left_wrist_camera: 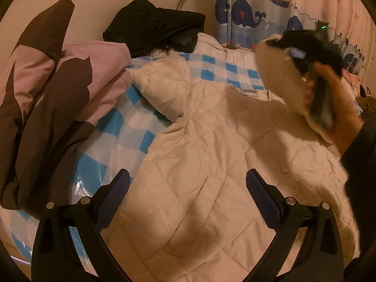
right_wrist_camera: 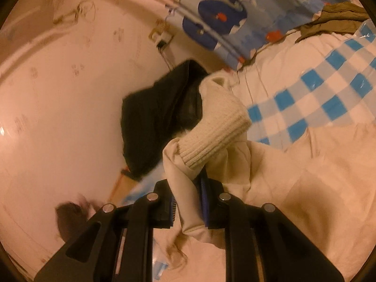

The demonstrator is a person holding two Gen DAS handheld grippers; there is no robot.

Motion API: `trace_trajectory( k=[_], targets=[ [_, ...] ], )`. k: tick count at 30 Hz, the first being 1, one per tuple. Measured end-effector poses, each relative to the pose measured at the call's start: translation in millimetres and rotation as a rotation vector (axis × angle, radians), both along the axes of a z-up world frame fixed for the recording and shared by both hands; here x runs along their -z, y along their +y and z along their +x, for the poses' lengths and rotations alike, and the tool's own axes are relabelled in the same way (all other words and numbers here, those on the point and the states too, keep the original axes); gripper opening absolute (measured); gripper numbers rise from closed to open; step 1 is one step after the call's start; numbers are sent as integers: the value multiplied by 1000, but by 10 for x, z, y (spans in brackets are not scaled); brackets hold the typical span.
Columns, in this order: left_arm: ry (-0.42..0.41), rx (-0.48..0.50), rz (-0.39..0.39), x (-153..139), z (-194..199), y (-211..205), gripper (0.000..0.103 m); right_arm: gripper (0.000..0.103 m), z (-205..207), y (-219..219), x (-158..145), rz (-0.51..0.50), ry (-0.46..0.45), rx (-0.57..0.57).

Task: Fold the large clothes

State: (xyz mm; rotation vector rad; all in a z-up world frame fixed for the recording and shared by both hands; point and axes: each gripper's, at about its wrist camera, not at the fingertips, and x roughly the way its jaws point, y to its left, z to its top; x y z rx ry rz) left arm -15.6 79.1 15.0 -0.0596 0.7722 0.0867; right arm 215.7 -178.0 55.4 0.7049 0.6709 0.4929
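Observation:
A cream quilted jacket (left_wrist_camera: 206,155) lies spread on a blue-and-white checked sheet (left_wrist_camera: 131,127). My left gripper (left_wrist_camera: 188,195) is open and empty, hovering over the jacket's lower front. My right gripper (right_wrist_camera: 188,202) is shut on the jacket's sleeve just behind its ribbed knit cuff (right_wrist_camera: 213,129) and holds it lifted. In the left wrist view the right gripper (left_wrist_camera: 317,70) shows blurred at the right with the raised sleeve (left_wrist_camera: 279,77) draped over it and the hand behind it.
A pink-and-brown jacket (left_wrist_camera: 54,89) lies heaped at the left. A black garment (left_wrist_camera: 155,25) lies at the far edge by the wall; it also shows in the right wrist view (right_wrist_camera: 155,117). A whale-print curtain (left_wrist_camera: 253,11) hangs behind. An olive garment (right_wrist_camera: 336,18) lies at the far right.

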Motion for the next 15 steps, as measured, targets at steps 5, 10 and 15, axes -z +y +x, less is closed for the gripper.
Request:
trace_trajectory(
  k=[5, 10, 15],
  targets=[
    [-7, 8, -3, -20, -36, 0, 95, 18, -39, 334, 328, -100, 32, -30],
    [-4, 9, -10, -16, -46, 8, 95, 18, -106, 629, 603, -243, 32, -87],
    [1, 16, -15, -12, -43, -17, 95, 31, -170, 954, 822, -374, 34, -177]
  ],
)
